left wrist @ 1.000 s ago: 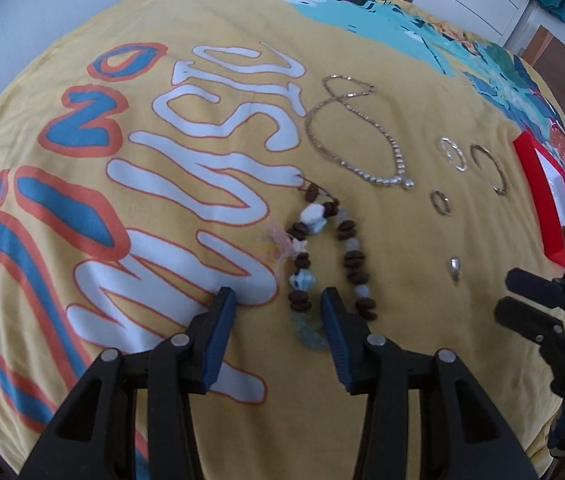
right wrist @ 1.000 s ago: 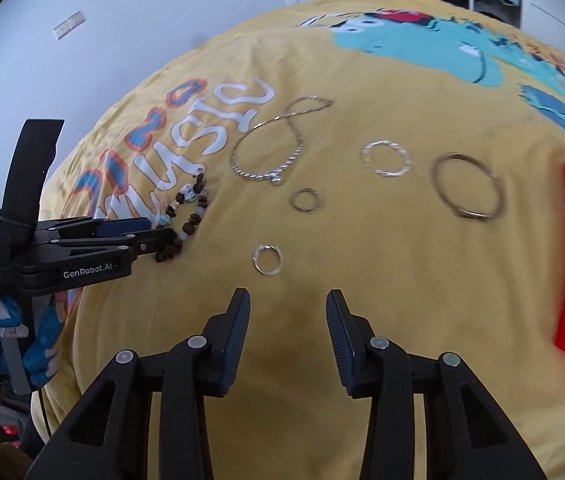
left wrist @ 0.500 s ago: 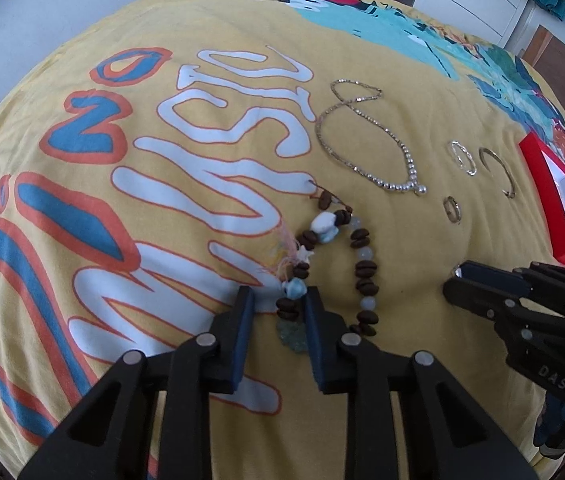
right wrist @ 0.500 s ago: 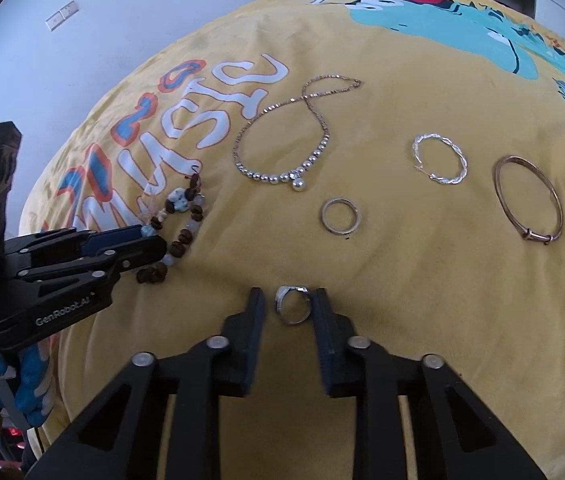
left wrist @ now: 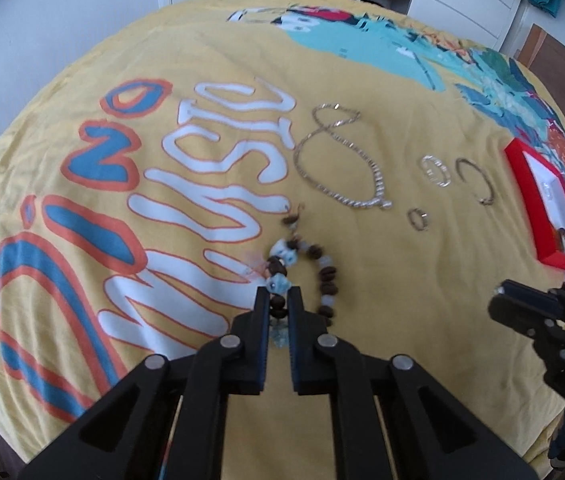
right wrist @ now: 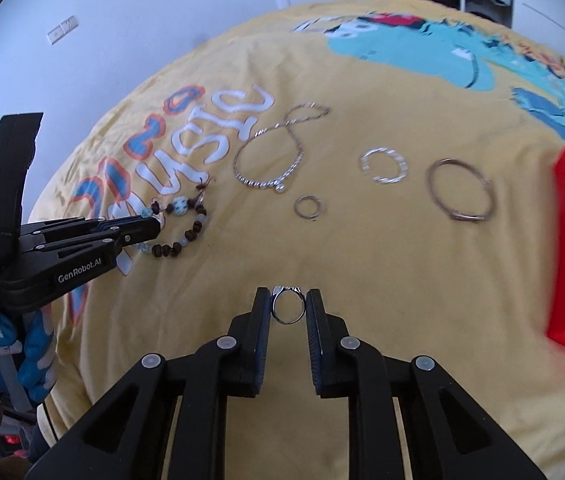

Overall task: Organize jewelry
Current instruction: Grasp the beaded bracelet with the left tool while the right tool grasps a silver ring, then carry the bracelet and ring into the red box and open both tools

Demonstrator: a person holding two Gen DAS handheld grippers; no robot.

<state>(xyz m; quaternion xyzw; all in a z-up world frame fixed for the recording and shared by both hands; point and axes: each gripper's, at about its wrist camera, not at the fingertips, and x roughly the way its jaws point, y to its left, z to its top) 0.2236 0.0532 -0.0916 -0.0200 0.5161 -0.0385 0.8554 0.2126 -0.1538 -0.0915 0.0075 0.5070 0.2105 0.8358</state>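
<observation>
Beaded bracelet [left wrist: 302, 268]: brown and pale blue beads, partly on the cloth, one end pinched. Silver ring [right wrist: 289, 306]: upright, clamped. Silver chain [right wrist: 278, 152], small ring [right wrist: 308, 207], twisted hoop [right wrist: 384, 165], bangle [right wrist: 462, 190]: flat, apart.

Yellow blanket [left wrist: 362, 360], red tray [left wrist: 522, 184], brown-blue bracelet [left wrist: 326, 276].
</observation>
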